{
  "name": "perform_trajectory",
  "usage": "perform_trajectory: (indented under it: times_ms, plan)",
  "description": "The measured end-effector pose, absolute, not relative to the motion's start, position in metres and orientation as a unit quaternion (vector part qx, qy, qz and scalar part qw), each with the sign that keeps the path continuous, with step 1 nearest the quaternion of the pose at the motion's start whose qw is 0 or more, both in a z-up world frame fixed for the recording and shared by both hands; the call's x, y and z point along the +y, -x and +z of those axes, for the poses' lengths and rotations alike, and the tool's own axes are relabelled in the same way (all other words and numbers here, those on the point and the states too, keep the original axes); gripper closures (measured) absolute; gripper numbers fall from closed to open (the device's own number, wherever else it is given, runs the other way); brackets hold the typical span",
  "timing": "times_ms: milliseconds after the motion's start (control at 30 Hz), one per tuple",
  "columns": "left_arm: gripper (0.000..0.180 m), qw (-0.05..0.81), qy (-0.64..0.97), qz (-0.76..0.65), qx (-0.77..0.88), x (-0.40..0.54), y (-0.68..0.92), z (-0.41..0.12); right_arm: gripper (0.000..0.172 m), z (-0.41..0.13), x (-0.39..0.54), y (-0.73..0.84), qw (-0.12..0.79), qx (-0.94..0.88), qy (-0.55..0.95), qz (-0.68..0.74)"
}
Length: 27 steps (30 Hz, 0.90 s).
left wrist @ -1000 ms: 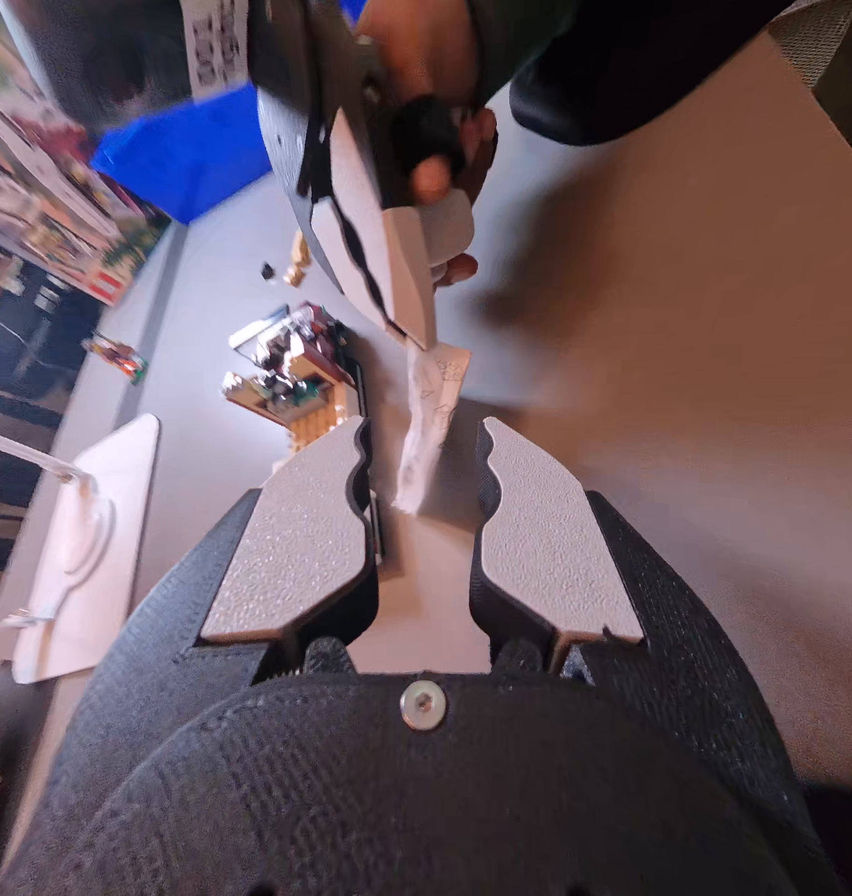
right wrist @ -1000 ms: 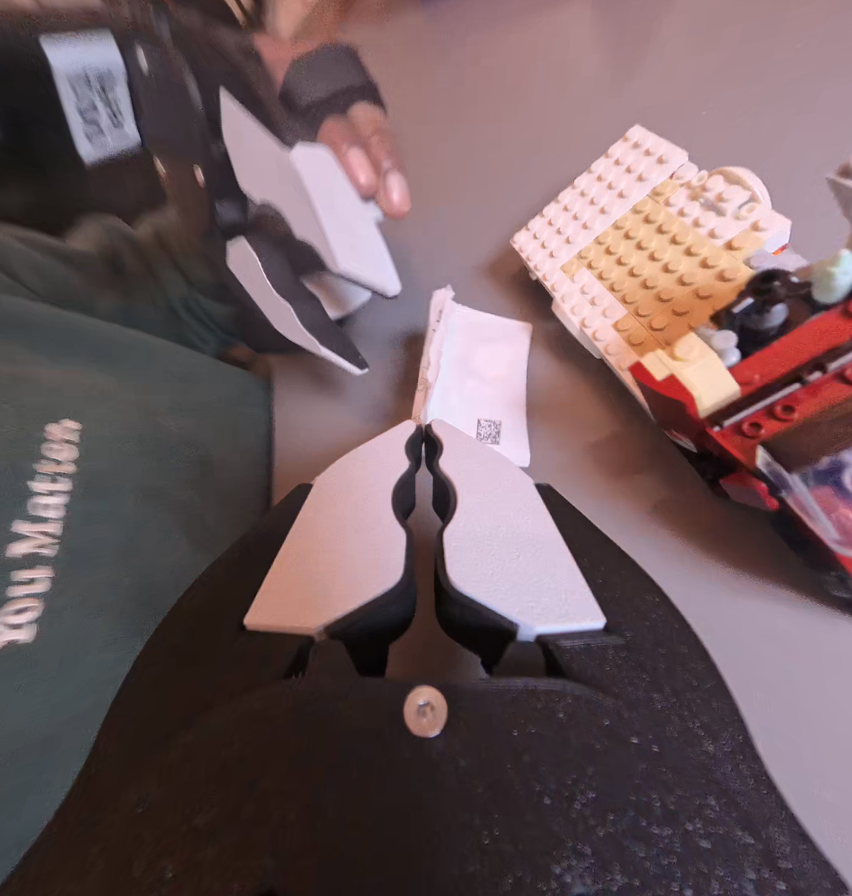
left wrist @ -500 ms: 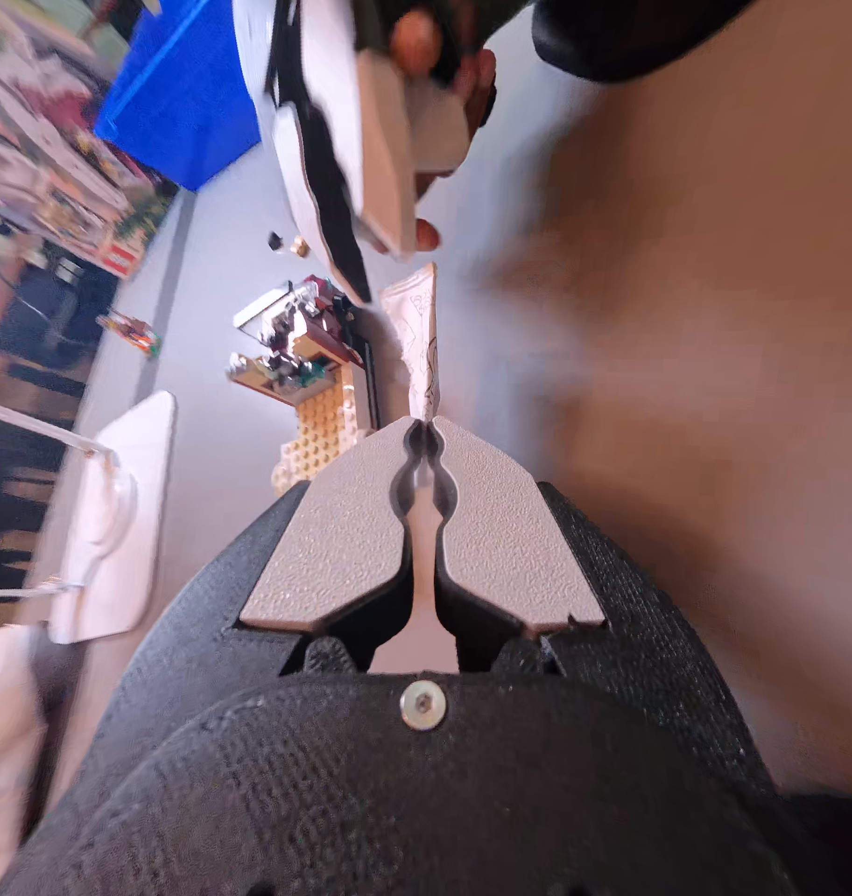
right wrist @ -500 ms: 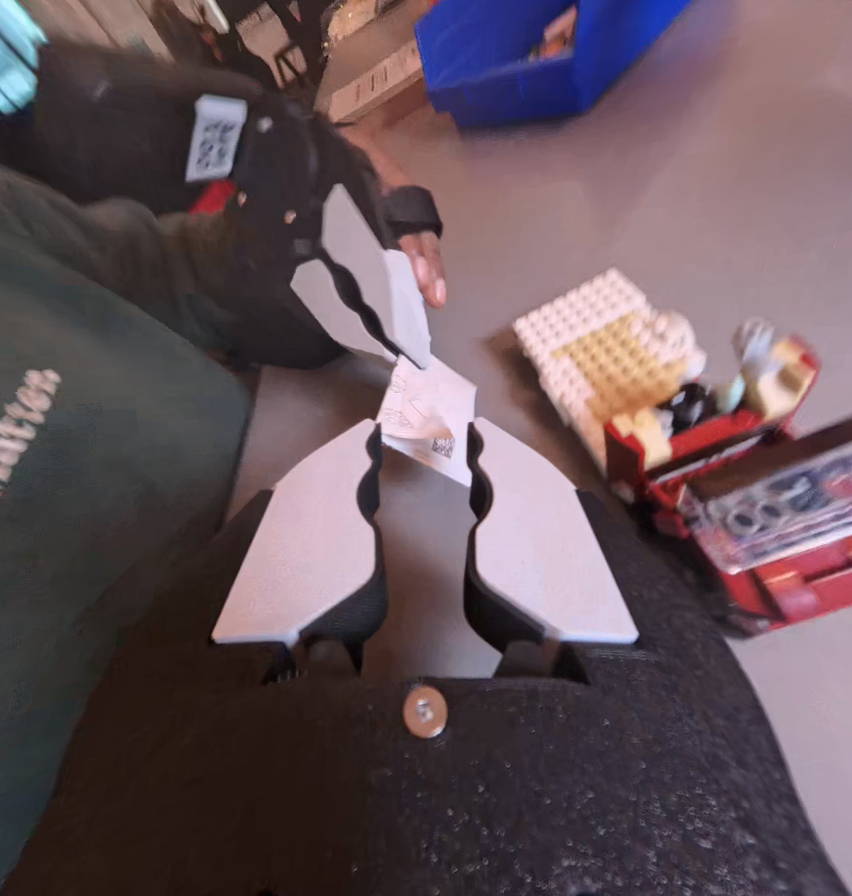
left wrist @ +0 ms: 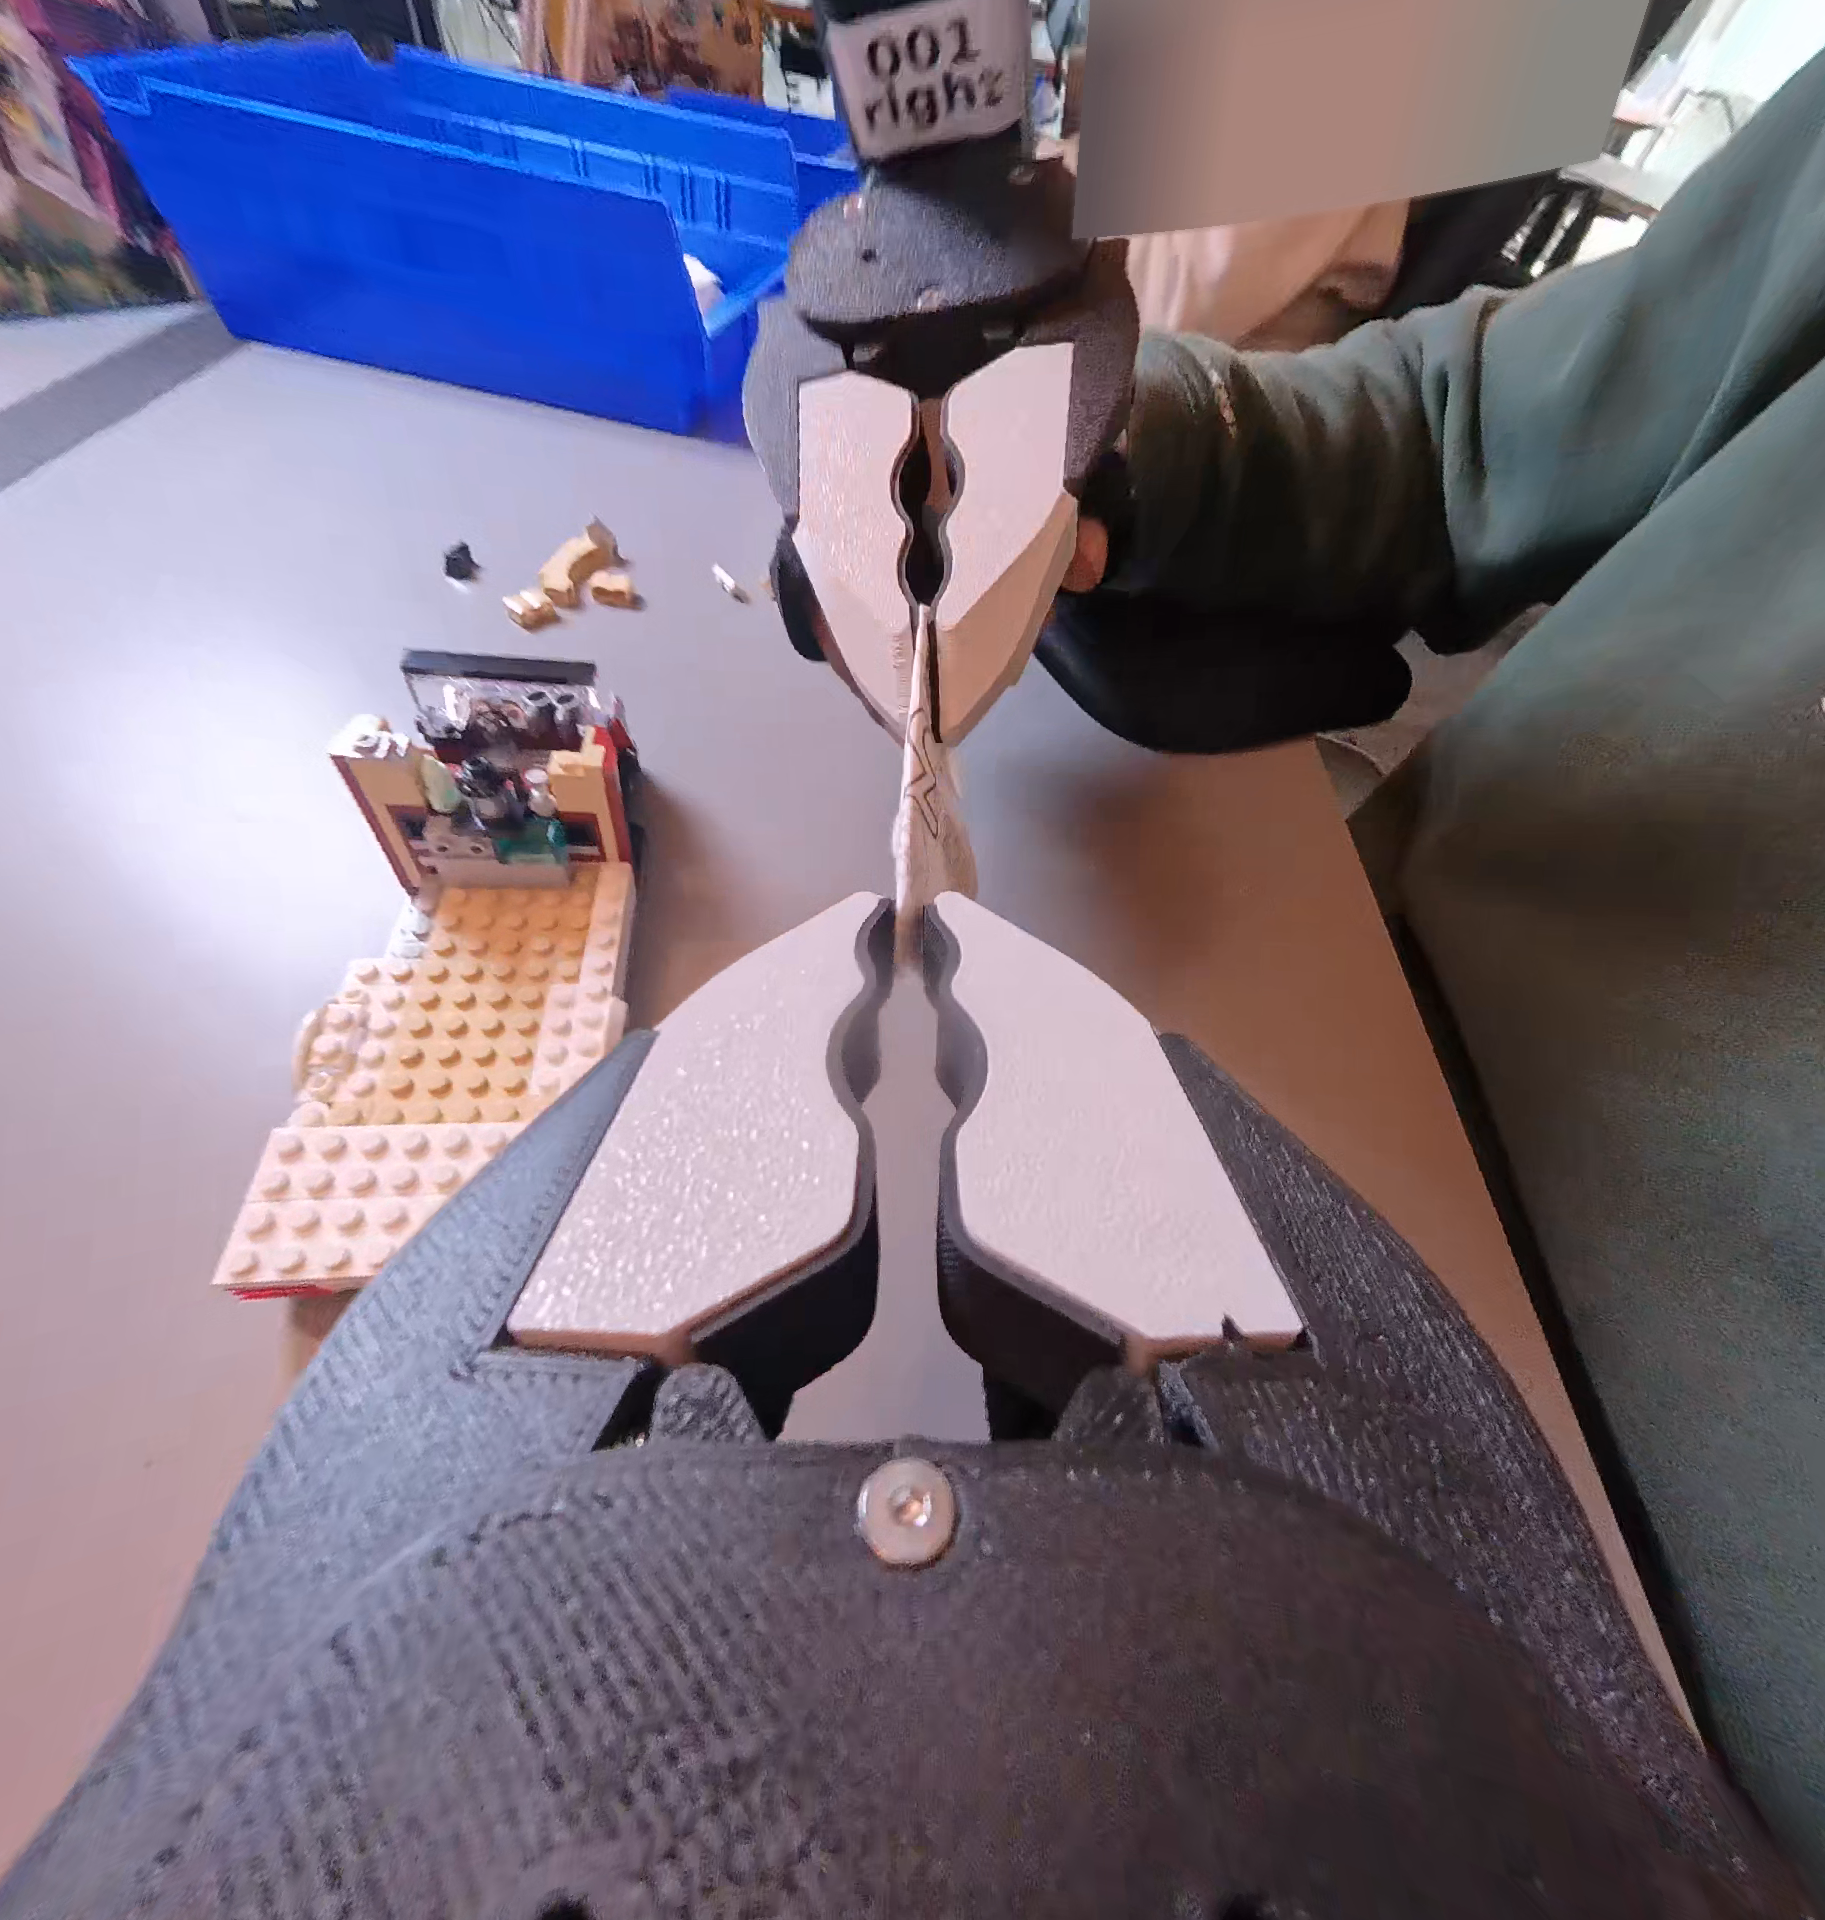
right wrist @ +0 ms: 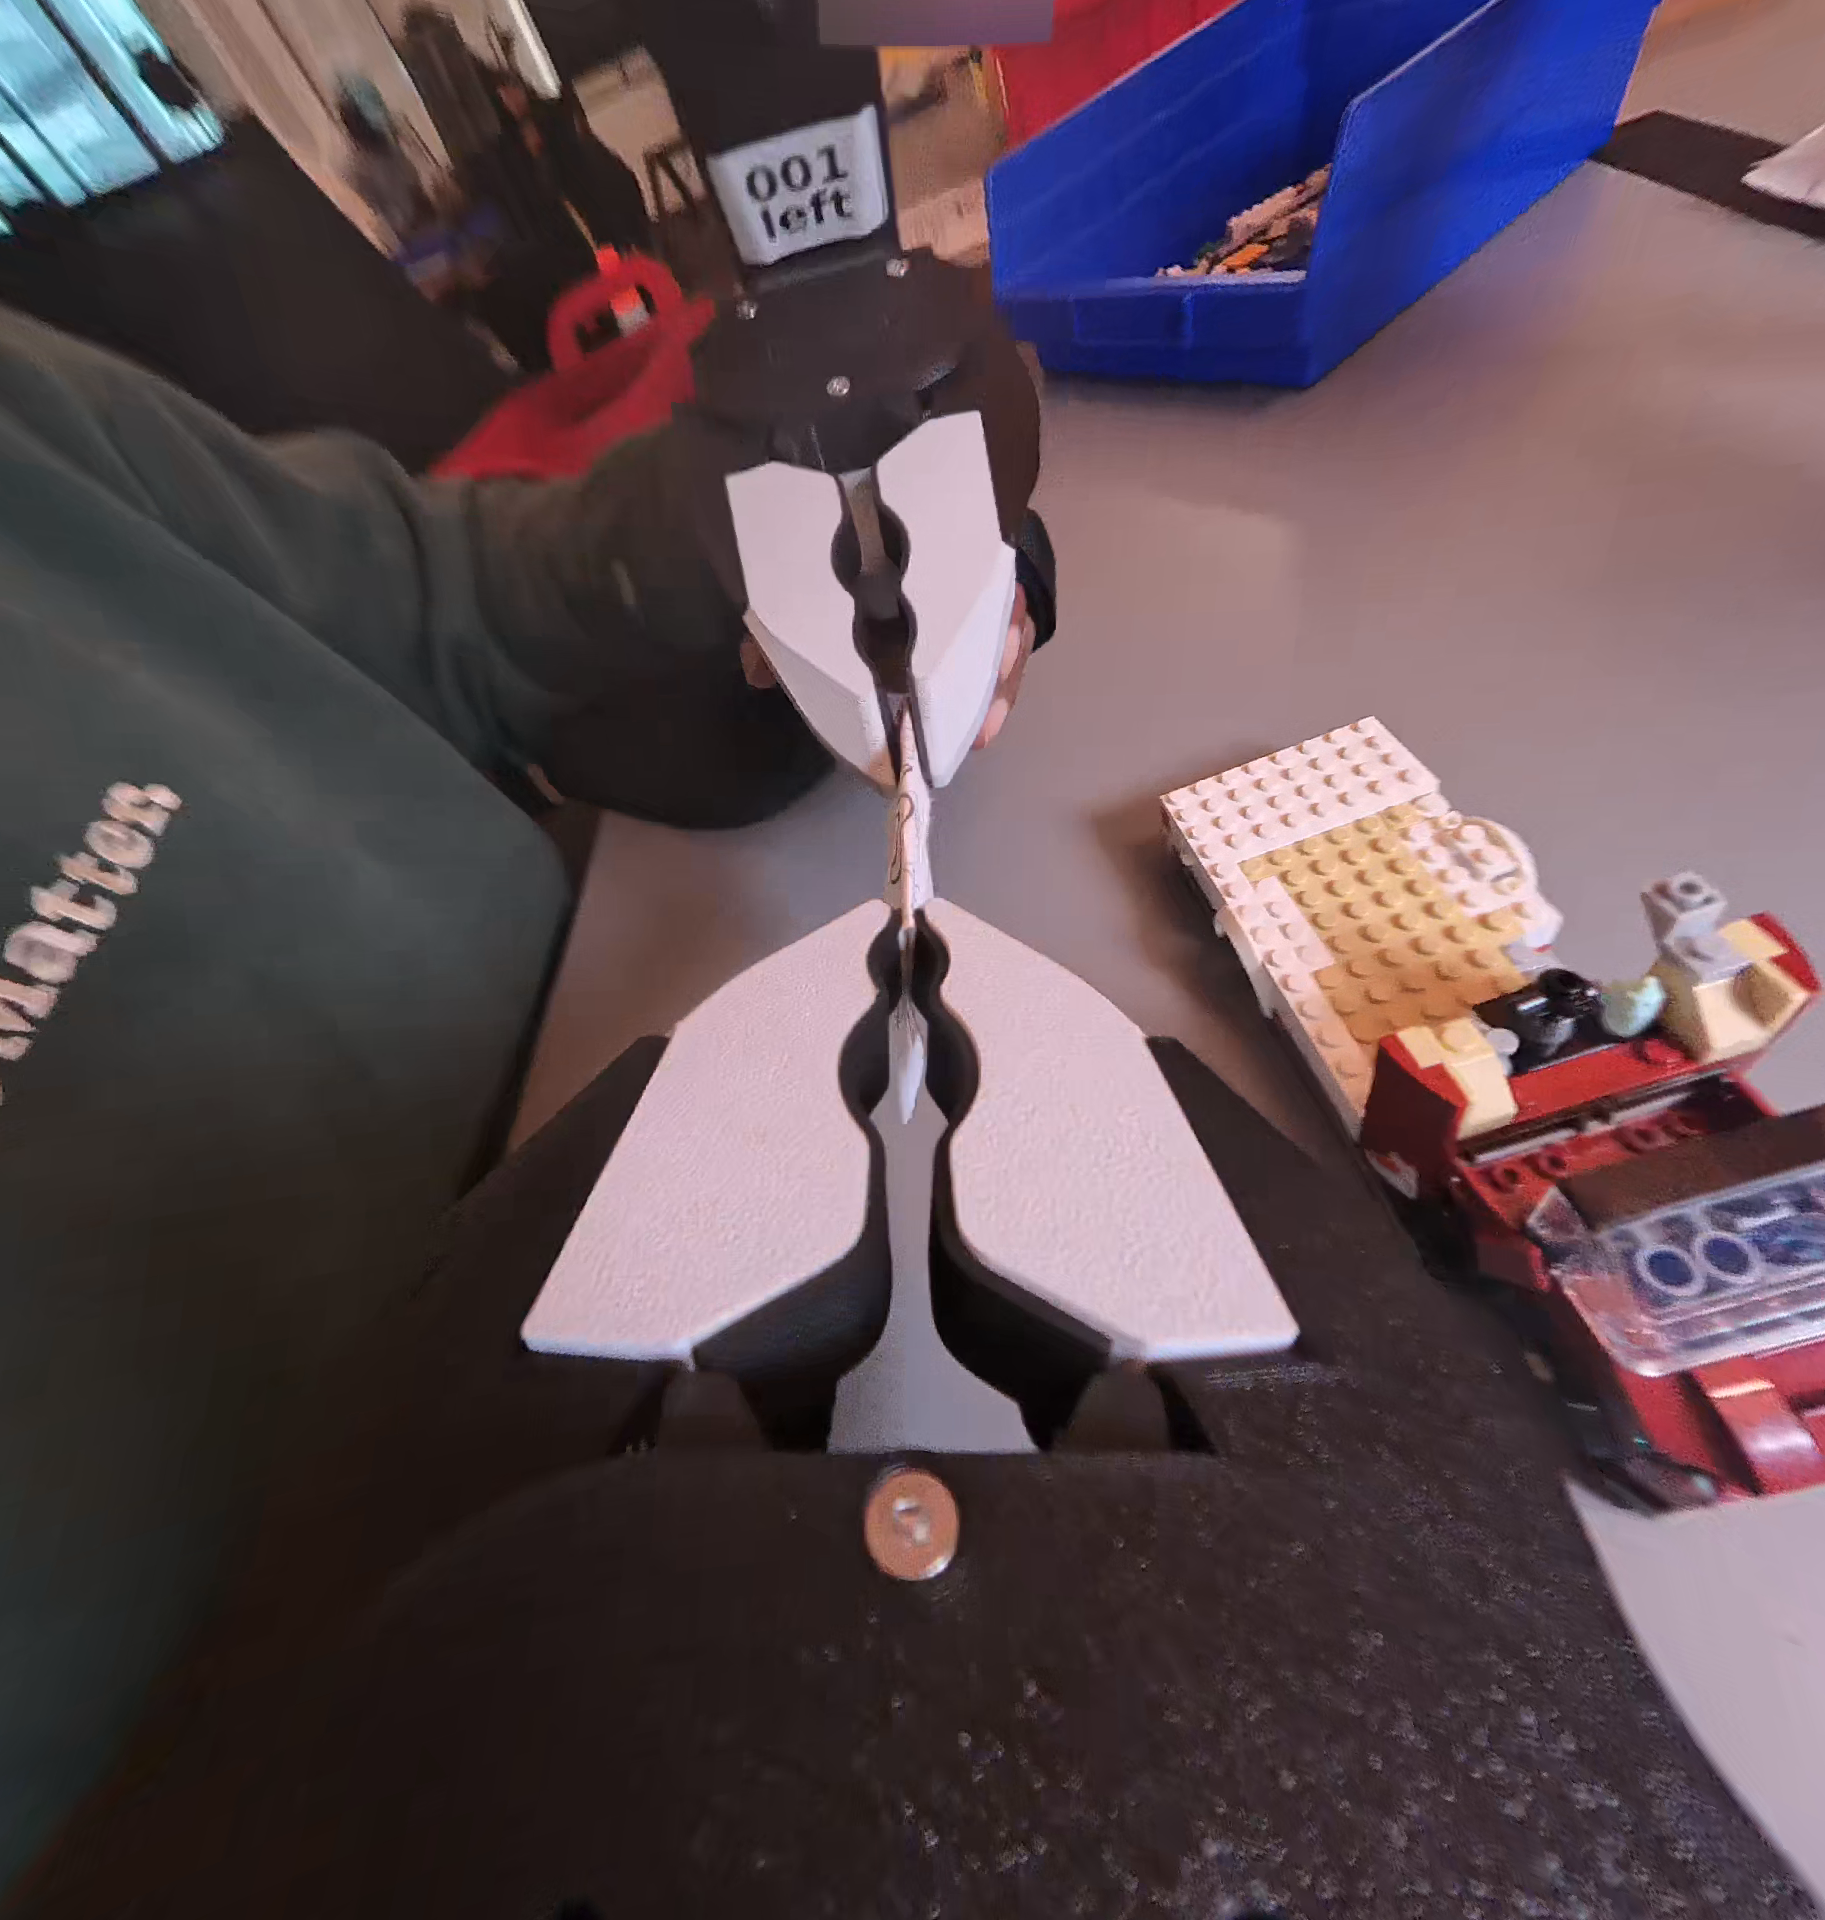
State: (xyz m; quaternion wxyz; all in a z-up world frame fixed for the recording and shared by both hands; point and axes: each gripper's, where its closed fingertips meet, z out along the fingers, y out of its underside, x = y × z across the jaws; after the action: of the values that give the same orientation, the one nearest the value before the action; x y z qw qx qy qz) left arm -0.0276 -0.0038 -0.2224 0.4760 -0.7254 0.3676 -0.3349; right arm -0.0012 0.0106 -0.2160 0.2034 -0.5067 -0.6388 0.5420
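**Stretching a paper packet between two closed grippers**

Pinching opposite ends of one small white paper packet [left wrist: 923,821], the two handheld grippers face each other nose to nose above the grey table [left wrist: 212,644]. The left gripper [left wrist: 910,914] has its jaws drawn narrow, the fingertips pressed on the near end of the packet, which bears black printed marks. The right gripper [right wrist: 903,925] is likewise closed on the other end, and a strip of the paper runs back between its pads. The packet is off the table, taut and edge-on between the two sets of tips, a hold that seems suited to pulling the ends apart, since each grip is at an extreme end and the middle is left free.

Each gripper is carried by a gloved hand [left wrist: 1230,561] coming out of a dark green sleeve [left wrist: 1635,416], and the person's torso fills one side of both views.

On the table beside the packet stands a half-built brick model [right wrist: 1459,997] with a tan and white studded plate, dark red walls and a clear part, near the grippers but apart from them. A few loose tan bricks [left wrist: 570,577] lie farther off, and a blue bin [left wrist: 420,229] sits at the far edge of the table, with small pieces visible inside it in the right wrist view.
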Motion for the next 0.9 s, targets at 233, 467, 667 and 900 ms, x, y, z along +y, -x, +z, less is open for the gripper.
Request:
perform_trajectory:
  times_ms: [233,467,667,900]
  plan:
    - [0.179,0.43,0.746,-0.387,0.329,-0.008,0.028,-0.222,0.162,-0.216,0.013,0.004,0.181,-0.601,0.523,0.577]
    - [0.175,0.426,0.759,-0.374,0.319,-0.001,0.032,-0.234,0.171,-0.227,0.016,-0.002,0.14,-0.61,0.574,0.528]
    - [0.167,0.523,0.766,-0.242,0.286,0.027,0.087,-0.219,0.171,-0.247,0.059,-0.024,0.109,-0.573,0.653,0.483]
    - [0.173,0.564,0.761,-0.21,0.243,0.038,0.112,-0.207,0.171,-0.168,0.135,-0.019,0.196,-0.489,0.649,0.549]
